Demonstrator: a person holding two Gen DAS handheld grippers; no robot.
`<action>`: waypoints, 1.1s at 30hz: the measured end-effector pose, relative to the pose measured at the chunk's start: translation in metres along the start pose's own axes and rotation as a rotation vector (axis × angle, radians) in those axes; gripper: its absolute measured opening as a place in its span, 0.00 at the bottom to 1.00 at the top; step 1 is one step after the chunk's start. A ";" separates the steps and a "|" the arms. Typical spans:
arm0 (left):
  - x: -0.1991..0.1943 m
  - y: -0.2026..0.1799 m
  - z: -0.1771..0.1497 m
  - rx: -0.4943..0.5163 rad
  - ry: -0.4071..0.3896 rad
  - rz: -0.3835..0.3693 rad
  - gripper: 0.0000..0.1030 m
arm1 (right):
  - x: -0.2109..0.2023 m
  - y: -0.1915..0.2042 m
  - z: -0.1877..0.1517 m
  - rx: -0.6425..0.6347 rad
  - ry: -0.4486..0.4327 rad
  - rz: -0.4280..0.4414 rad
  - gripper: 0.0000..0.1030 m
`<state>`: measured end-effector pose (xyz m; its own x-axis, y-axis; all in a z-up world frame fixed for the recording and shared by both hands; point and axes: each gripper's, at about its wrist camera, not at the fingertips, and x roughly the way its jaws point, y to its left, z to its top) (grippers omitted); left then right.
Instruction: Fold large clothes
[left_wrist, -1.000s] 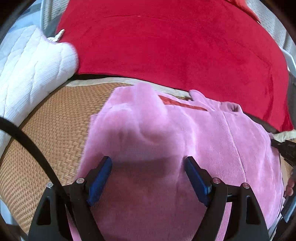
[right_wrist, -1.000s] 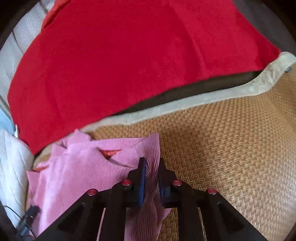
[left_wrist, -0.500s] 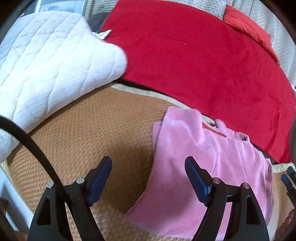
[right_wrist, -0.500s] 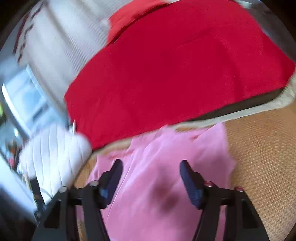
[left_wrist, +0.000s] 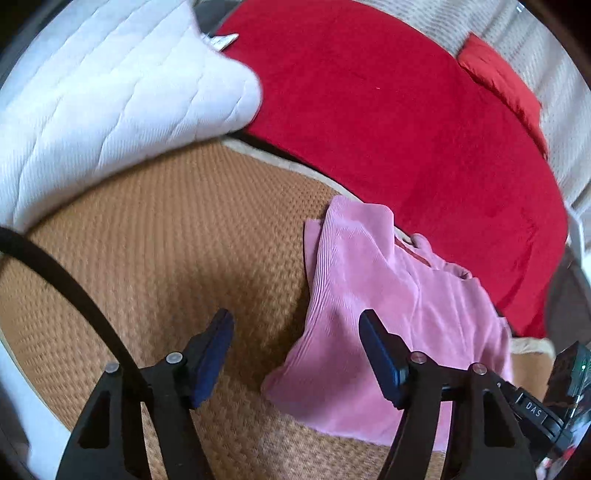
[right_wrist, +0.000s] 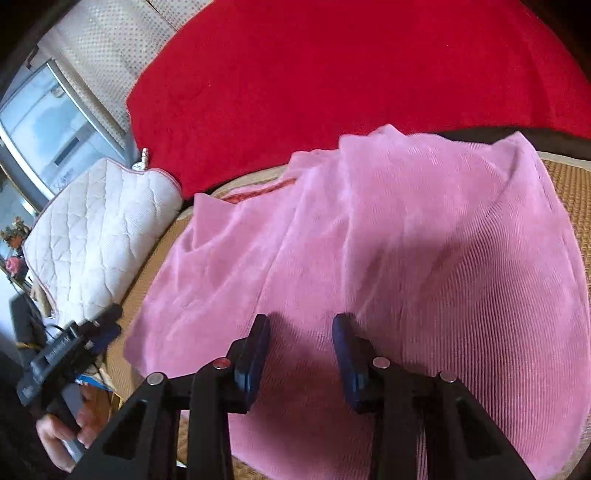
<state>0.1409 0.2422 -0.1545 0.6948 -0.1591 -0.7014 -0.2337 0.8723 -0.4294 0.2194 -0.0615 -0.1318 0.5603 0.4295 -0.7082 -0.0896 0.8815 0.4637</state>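
A pink ribbed garment (left_wrist: 373, 295) lies folded on a woven tan mat (left_wrist: 155, 236); it fills the right wrist view (right_wrist: 388, 240), with a red strip at its collar. My left gripper (left_wrist: 295, 354) is open and empty, above the mat at the garment's left edge. My right gripper (right_wrist: 301, 354) is open and empty, just over the garment's near part. The left gripper (right_wrist: 107, 328) also shows at the lower left of the right wrist view, in a hand.
A red blanket (left_wrist: 388, 96) covers the surface behind the mat. A white quilted pillow (left_wrist: 92, 96) lies at the mat's far left, also in the right wrist view (right_wrist: 96, 236). A window (right_wrist: 48, 125) is beyond it.
My right gripper let go of the garment's edge, opened and swung over the garment. My left gripper drew back and left off the garment, which now lies to its right.
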 end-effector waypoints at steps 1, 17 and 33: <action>-0.001 0.002 -0.003 -0.013 0.002 -0.007 0.72 | 0.000 0.001 0.001 0.000 -0.014 0.017 0.40; 0.036 -0.067 -0.045 0.384 0.040 0.252 0.81 | -0.011 0.017 -0.008 -0.086 -0.006 -0.053 0.40; 0.047 -0.085 -0.050 0.475 -0.008 0.336 0.89 | -0.018 0.000 -0.013 -0.170 -0.078 -0.246 0.51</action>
<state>0.1598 0.1375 -0.1792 0.6407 0.1643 -0.7500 -0.1126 0.9864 0.1199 0.1989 -0.0663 -0.1260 0.6435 0.1887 -0.7418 -0.0761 0.9801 0.1833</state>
